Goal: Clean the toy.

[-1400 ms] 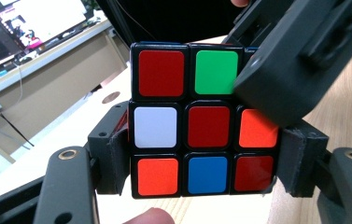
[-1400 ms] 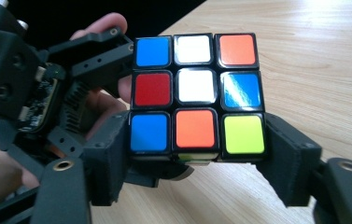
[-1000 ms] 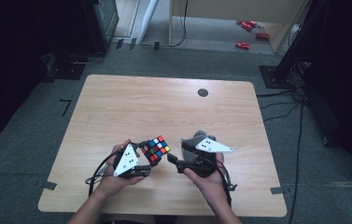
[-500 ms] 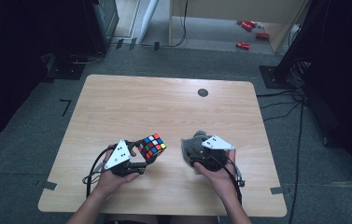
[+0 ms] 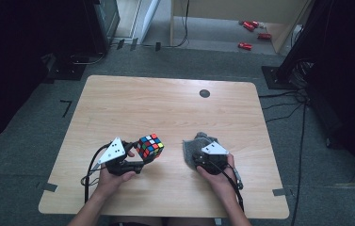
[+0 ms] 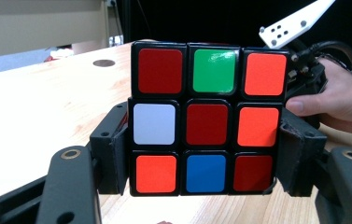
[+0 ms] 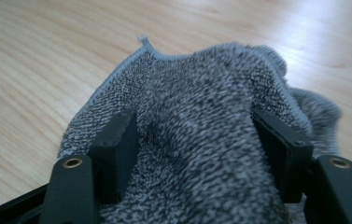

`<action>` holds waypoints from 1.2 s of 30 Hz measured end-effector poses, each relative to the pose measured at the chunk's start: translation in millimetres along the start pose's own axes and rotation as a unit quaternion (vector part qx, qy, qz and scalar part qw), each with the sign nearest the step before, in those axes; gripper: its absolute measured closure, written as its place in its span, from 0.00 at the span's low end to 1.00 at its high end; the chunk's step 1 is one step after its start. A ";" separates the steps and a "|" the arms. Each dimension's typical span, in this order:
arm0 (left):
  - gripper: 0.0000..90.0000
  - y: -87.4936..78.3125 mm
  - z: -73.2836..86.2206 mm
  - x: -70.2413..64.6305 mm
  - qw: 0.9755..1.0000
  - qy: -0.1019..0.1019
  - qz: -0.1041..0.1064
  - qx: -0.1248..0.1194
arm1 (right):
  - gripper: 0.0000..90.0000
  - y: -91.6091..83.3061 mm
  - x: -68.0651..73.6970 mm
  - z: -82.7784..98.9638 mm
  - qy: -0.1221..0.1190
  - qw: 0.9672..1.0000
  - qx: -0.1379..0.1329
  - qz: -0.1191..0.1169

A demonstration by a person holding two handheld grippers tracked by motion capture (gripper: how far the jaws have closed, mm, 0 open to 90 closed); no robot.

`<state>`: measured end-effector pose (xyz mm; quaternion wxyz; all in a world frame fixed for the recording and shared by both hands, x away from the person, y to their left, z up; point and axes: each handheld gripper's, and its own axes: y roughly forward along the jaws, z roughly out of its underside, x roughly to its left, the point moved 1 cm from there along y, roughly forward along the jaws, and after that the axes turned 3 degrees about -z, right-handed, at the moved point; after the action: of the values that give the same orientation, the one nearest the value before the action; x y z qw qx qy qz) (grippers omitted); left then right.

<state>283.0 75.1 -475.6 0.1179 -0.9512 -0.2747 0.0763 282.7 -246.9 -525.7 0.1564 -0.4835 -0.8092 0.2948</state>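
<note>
A scrambled Rubik's cube [image 5: 149,147] is held just above the wooden table [image 5: 165,103] at front left. My left gripper [image 5: 143,157] is shut on it. In the left gripper view the pads press the lower sides of the cube [image 6: 206,123], whose near face has a red centre. A crumpled grey cloth [image 5: 195,146] lies on the table at front right. My right gripper [image 5: 199,154] sits low over it. Its jaws have just been closing, and the cloth [image 7: 201,93] bulges up between the pads [image 7: 117,149], which pinch it.
A small dark round grommet [image 5: 205,93] sits near the table's far edge. Red items [image 5: 250,28] lie on the floor beyond the table. The other hand with its white dotted plate [image 6: 295,25] is at the right of the left gripper view.
My right gripper has come down toward the table with the grey cloth, which now rests on the wood. The left gripper and cube have shifted slightly to the left.
</note>
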 end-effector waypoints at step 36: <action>0.37 9.2 -0.6 -19.8 0.998 0.025 0.021 0.051 | 0.80 -50.8 29.5 -39.4 0.014 0.994 -0.092 -0.056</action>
<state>271.2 56.7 -475.9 0.1718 -0.9510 -0.2477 0.0692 254.6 -226.5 -464.0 0.1385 -0.4539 -0.8563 0.2037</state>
